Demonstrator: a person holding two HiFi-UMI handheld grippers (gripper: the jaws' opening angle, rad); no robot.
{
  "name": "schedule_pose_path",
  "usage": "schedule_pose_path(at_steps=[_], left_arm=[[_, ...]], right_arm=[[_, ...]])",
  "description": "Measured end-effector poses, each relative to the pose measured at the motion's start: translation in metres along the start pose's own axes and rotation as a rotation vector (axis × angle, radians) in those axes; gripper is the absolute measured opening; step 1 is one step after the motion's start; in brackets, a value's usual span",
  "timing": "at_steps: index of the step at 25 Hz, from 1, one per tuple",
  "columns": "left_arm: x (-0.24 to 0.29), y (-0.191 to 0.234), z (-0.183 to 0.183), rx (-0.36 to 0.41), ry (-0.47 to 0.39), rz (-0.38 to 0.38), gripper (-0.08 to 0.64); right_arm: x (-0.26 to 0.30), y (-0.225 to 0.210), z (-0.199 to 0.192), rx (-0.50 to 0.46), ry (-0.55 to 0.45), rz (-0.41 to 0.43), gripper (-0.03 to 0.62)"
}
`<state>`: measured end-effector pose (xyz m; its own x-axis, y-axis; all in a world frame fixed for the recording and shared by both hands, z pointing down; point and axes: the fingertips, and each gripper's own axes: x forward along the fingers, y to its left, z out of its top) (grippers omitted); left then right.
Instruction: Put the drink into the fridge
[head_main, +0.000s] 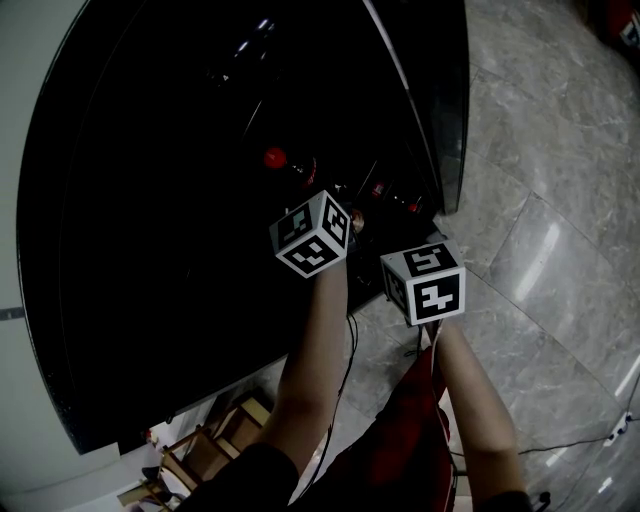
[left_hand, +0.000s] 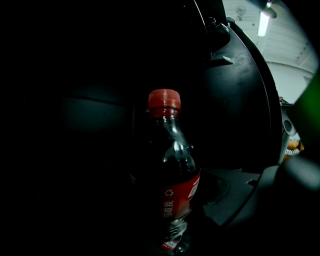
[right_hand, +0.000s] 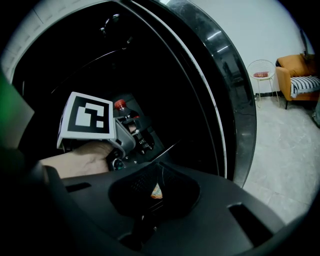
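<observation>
A cola bottle (left_hand: 172, 165) with a red cap (left_hand: 163, 99) and a red label stands upright in the dark fridge interior (head_main: 180, 200). My left gripper (head_main: 312, 233) reaches into the fridge and is shut on the bottle's body. From the right gripper view the left gripper (right_hand: 125, 135) and the bottle's cap (right_hand: 120, 105) show inside the fridge. My right gripper (head_main: 424, 282) hangs just outside the fridge, lower and to the right of the left one. Its jaws (right_hand: 155, 187) look shut with nothing in them.
The open fridge door (head_main: 455, 120) stands at the right of the opening, its glossy edge (right_hand: 235, 105) close to my right gripper. Grey marble floor (head_main: 560, 250) spreads to the right. An orange sofa (right_hand: 299, 72) and a small round side table (right_hand: 262, 75) stand far off.
</observation>
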<state>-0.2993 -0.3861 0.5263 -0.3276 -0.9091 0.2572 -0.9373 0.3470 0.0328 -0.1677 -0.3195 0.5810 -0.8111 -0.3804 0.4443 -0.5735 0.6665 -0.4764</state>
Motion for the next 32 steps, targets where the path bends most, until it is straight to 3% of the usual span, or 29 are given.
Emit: schedule_pose_path(at_steps=[13,32], left_arm=[[-0.001,-0.002,0.003,0.029,0.000,0.010,0.319],[-0.030,0.004,0.000,-0.032,-0.002,0.005,0.387]], right_arm=[[-0.009,0.001,-0.003,-0.002,-0.001,-0.004,0.018],[-0.030,0.000,-0.001,0.005,-0.033,-0.033,0.018]])
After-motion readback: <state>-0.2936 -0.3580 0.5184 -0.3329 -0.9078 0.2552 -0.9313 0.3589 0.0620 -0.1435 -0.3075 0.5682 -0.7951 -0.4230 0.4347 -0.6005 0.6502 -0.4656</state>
